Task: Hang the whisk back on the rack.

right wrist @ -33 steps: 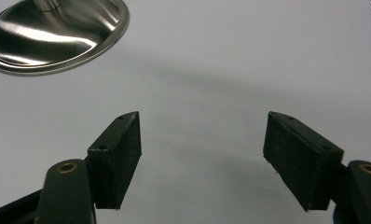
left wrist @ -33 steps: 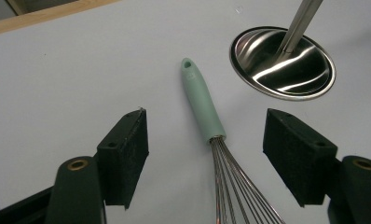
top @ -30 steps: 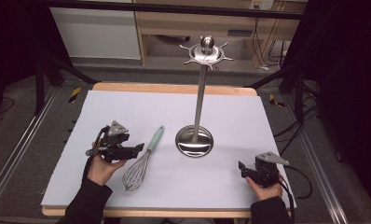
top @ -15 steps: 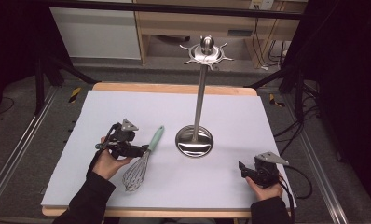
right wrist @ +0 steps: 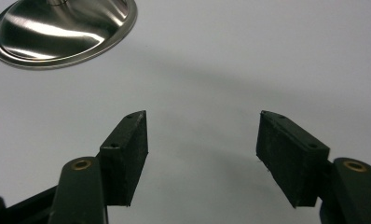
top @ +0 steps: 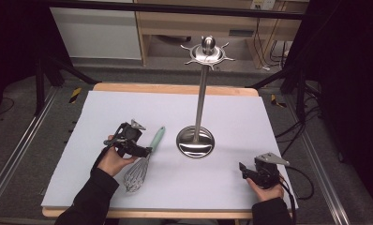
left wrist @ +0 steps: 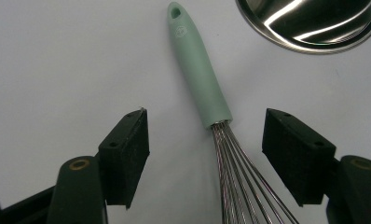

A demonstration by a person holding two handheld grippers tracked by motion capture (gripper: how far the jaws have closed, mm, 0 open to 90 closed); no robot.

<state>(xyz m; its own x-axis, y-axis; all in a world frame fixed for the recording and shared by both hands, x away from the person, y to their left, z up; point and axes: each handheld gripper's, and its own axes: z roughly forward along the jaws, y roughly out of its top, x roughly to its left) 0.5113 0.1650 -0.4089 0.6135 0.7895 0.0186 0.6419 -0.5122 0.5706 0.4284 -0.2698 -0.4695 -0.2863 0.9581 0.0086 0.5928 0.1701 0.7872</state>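
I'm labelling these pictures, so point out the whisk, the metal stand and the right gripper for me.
whisk [left wrist: 200, 70]: left gripper view, on its green handle.
metal stand [top: 195, 141]: high view, on its round base.
right gripper [top: 244, 169]: high view, between the tips of its open jaws.

One whisk [top: 142, 161], one steel stand [top: 197, 117] — two hand-held grippers, left [top: 145, 151], right [top: 241, 168].
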